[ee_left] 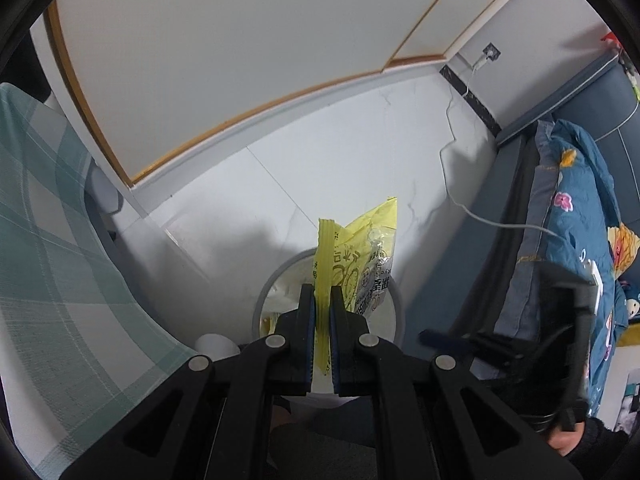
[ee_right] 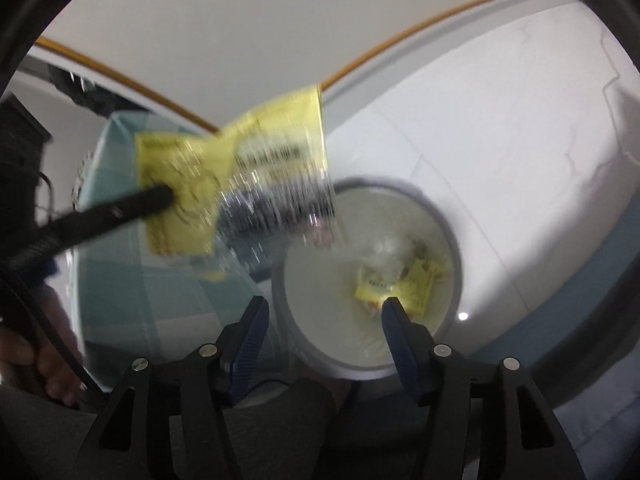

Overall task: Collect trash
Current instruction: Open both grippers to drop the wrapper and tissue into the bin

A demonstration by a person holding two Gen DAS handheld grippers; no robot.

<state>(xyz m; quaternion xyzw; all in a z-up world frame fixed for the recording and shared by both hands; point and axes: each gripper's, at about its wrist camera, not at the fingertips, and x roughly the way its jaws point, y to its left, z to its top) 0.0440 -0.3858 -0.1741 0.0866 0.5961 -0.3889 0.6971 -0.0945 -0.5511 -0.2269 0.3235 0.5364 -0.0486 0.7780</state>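
Observation:
My left gripper (ee_left: 322, 294) is shut on a yellow snack wrapper (ee_left: 360, 256) and holds it above a round white trash bin (ee_left: 394, 312). In the right wrist view the same wrapper (ee_right: 200, 188) is blurred, pinched by the left gripper's black fingers (ee_right: 152, 198) to the left of and above the bin (ee_right: 320, 320). The bin holds yellow wrappers (ee_right: 400, 284) and clear plastic. My right gripper (ee_right: 324, 306) is open and empty, just above the bin's near rim.
A green plaid cloth (ee_left: 52, 248) covers furniture on the left. A blue floral quilt (ee_left: 576, 216) lies on a grey-blue bed at right. A white charging cable (ee_left: 452, 152) runs from a wall socket across the pale floor tiles.

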